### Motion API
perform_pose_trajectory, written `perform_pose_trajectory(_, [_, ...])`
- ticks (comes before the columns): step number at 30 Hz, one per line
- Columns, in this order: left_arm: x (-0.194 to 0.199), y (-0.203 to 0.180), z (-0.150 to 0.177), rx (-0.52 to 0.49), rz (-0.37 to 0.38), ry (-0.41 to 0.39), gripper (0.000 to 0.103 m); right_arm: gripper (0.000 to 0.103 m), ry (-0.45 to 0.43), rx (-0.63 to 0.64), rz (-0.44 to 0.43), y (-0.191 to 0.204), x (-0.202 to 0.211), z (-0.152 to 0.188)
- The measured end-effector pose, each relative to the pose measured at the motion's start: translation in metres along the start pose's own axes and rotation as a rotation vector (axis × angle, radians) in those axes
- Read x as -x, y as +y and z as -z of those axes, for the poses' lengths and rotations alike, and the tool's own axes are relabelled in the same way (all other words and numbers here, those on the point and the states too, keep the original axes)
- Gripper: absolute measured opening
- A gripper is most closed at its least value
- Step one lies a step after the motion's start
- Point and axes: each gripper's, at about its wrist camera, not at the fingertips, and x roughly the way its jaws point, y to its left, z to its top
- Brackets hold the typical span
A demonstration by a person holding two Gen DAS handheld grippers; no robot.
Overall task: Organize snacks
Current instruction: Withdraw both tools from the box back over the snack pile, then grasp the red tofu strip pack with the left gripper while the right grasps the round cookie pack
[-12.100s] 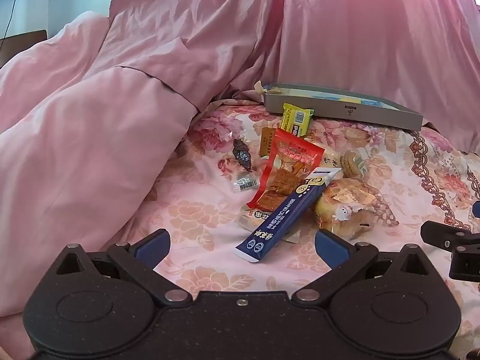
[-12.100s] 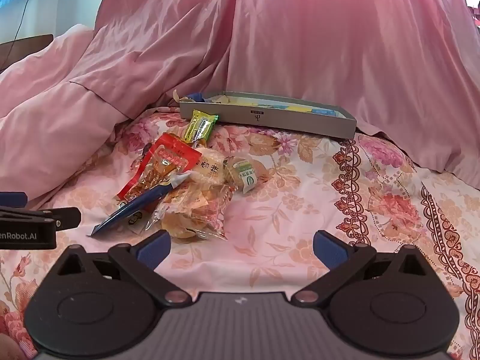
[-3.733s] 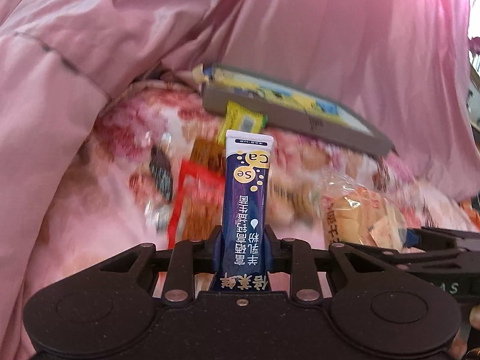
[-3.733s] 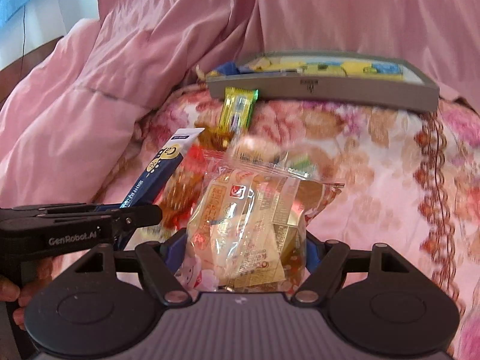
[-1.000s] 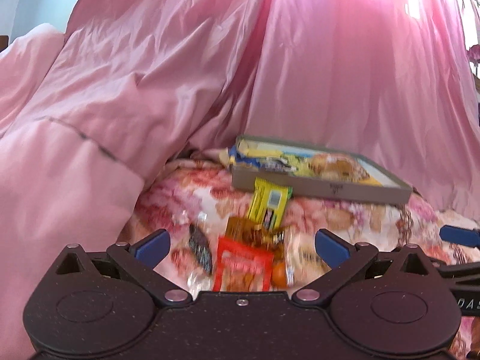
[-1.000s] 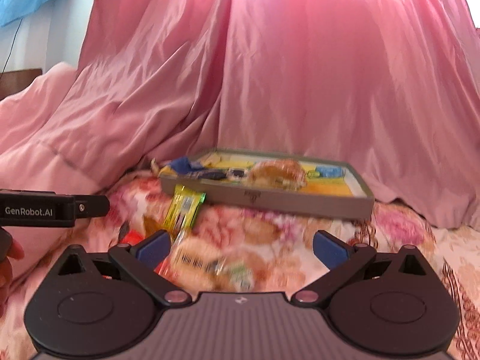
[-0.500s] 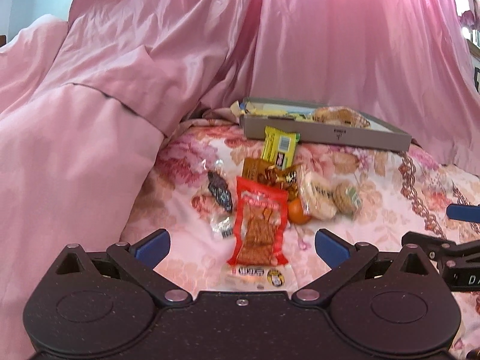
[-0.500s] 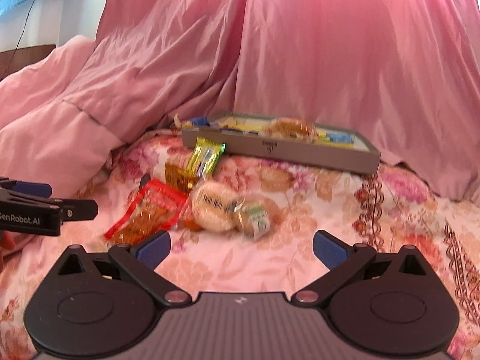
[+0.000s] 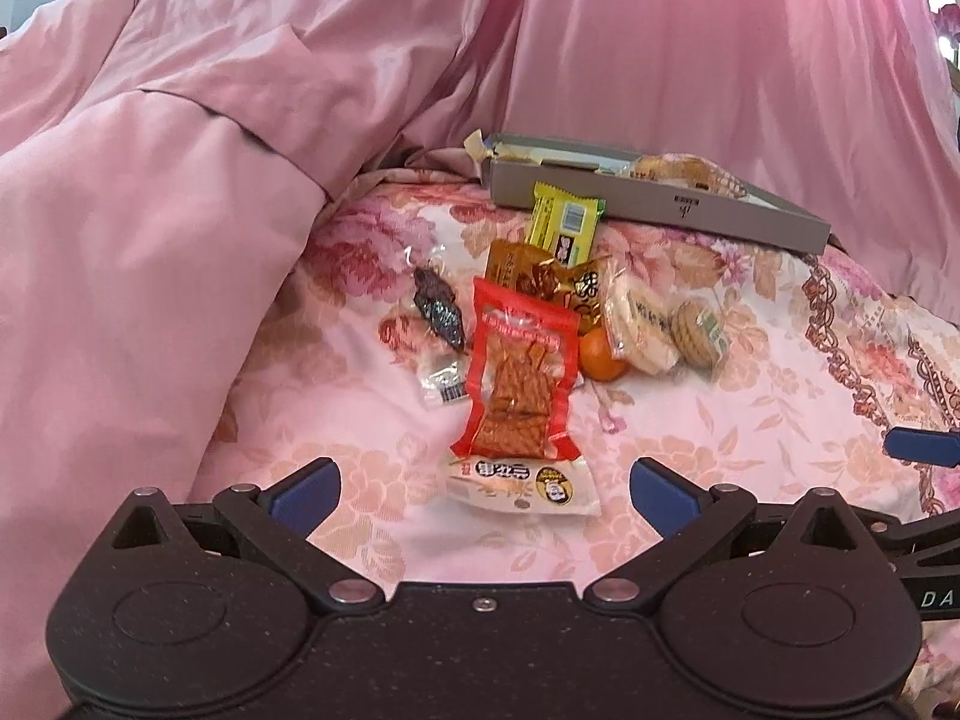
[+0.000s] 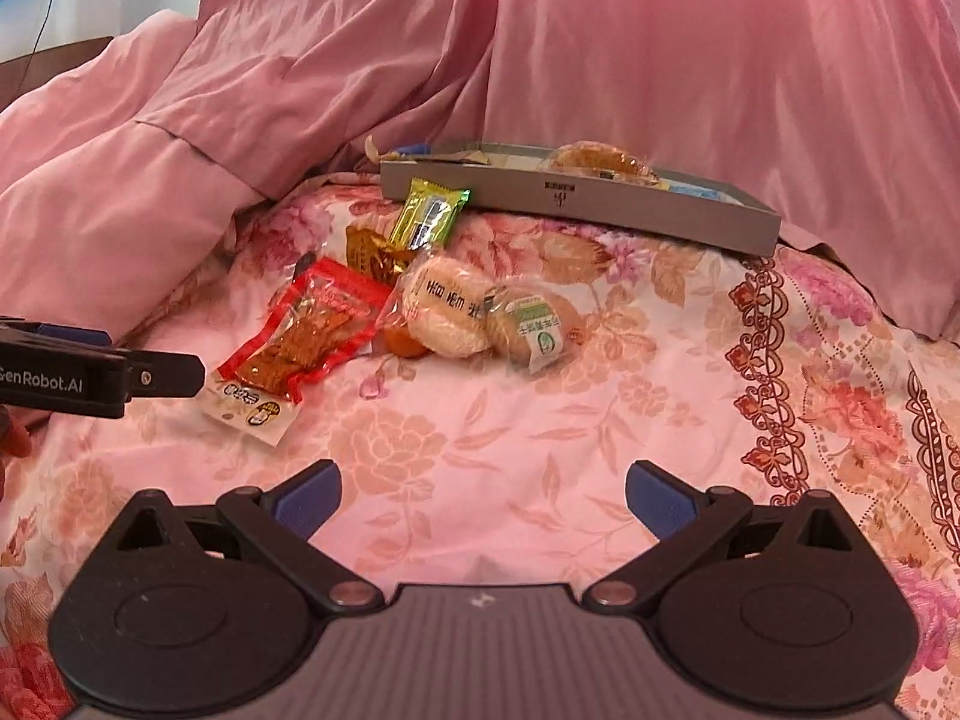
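A pile of pink duvet banks up along the left of the floral bedsheet, and a pink curtain hangs behind, so the snacks lie in a pocket closed on two sides. At the back, against the curtain, sits the grey shallow box, and a wrapped bread bun lies inside it. The yellow-green bar wrapper leans against the box's front wall. Just below it are a golden-brown packet, a small dark wrapped sweet to its left, and a clear scrap with a barcode. The red vacuum pack of tofu strips lies lengthwise toward the left gripper, its white lower end nearest the fingers. To its right an orange touches a round rice cake in clear wrap, which in turn touches a smaller round pastry with a green label. The sheet to the right of the snacks and in front of the right gripper is bare and open. Both grippers hover low over the bed with their blue-padded fingers spread wide, holding and touching nothing; the left one sits close behind the red pack, the right one well apart from every snack.
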Motion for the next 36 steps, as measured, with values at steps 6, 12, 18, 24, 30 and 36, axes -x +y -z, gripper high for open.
perform_pose_trajectory(6, [-0.008, 0.003, 0.002, -0.004, -0.006, 0.015, 0.102, 0.103, 0.016, -0.008, -0.011, -0.001, -0.006, -0.001])
perform_pose_trajectory(12, [-0.020, 0.007, 0.000, -0.024, -0.007, 0.015, 0.102, 0.103, 0.002, 0.018, -0.029, -0.001, -0.015, -0.001])
perform_pose_trajectory(18, [-0.039, 0.003, -0.005, -0.051, -0.010, 0.007, 0.102, 0.103, 0.004, 0.059, -0.034, -0.001, -0.025, -0.006])
perform_pose_trajectory(24, [-0.057, -0.004, -0.012, -0.051, -0.002, 0.007, 0.102, 0.103, -0.010, 0.128, -0.061, -0.010, -0.039, -0.018])
perform_pose_trajectory(30, [-0.073, -0.016, -0.020, -0.083, 0.003, -0.012, 0.102, 0.103, -0.003, 0.218, -0.067, -0.019, -0.063, -0.030])
perform_pose_trajectory(36, [-0.085, -0.027, -0.022, -0.188, 0.004, -0.049, 0.102, 0.103, 0.048, 0.240, -0.078, -0.035, -0.088, -0.045])
